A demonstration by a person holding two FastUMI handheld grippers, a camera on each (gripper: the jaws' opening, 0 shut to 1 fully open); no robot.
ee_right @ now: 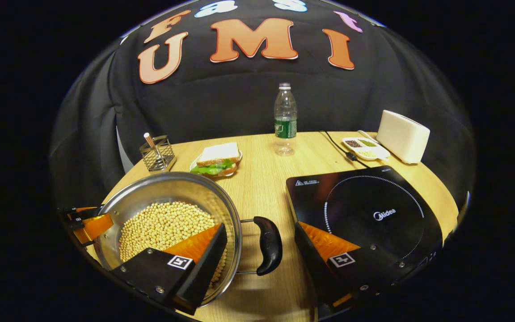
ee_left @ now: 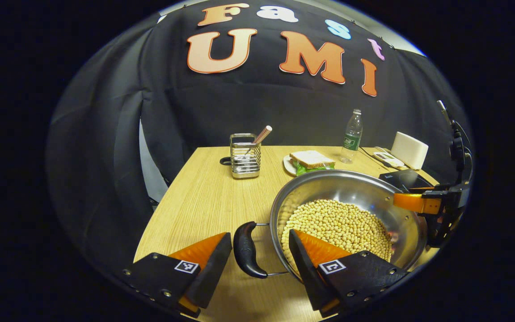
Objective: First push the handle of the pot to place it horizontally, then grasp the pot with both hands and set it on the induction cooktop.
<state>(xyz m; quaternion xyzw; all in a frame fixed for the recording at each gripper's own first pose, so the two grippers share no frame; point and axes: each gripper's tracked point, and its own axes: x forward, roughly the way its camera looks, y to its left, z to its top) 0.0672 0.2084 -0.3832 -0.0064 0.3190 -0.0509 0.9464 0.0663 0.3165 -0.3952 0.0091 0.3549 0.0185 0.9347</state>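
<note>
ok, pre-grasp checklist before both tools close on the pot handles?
1. Left tool open, straddling the left handle: ok.
2. Right tool open, straddling the right handle: ok.
3. Both handles lie horizontal: ok.
4. Fingers pressing on either handle: not ok, gaps show on both sides.
5. Induction cooktop surface free for the pot: ok.
6. Soybeans sit well below the rim: ok.

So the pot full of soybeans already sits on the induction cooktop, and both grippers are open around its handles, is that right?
Not quite. The pot sits on the wooden table, beside the induction cooktop, as the right gripper view shows. The rest holds: both grippers are open, fingers astride the handles.
</note>
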